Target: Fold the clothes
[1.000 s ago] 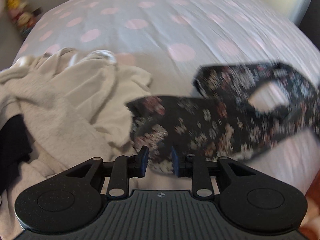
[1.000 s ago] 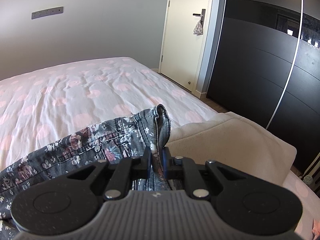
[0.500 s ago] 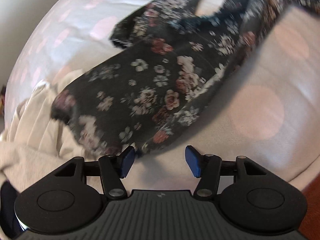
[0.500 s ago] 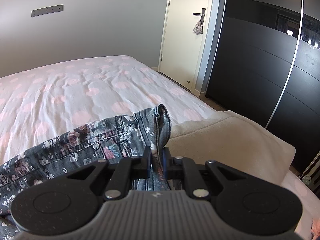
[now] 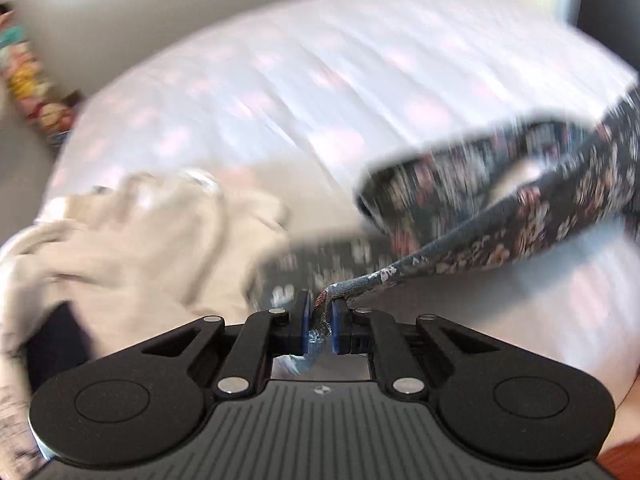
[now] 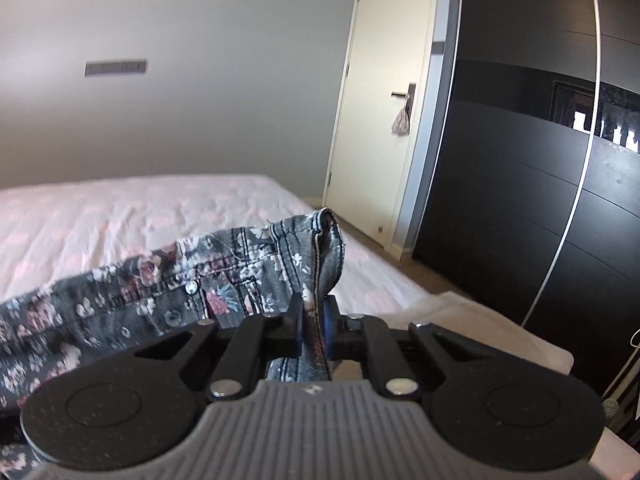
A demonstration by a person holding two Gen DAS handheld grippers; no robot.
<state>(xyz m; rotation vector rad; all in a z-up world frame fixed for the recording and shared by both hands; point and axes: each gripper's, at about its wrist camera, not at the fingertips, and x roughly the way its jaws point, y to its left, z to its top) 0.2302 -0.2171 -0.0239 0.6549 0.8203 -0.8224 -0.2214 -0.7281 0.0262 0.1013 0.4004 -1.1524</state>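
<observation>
Dark floral jeans [image 5: 500,220] hang stretched above the bed, blurred by motion in the left wrist view. My left gripper [image 5: 320,322] is shut on an edge of the jeans. My right gripper [image 6: 314,326] is shut on the waistband end of the same floral jeans [image 6: 224,272], held up above the bed; a rivet and pocket seam show.
A white bedsheet with pink dots [image 5: 320,92] covers the bed. A cream garment pile [image 5: 132,240] lies at the left, with something dark under it. A folded cream item [image 6: 480,332] lies at the right. A white door [image 6: 384,120] and dark wardrobe [image 6: 540,160] stand beyond.
My left gripper was open beside the jeans half a second ago; now it is shut on their edge and moving. My right gripper has risen with the waistband.
</observation>
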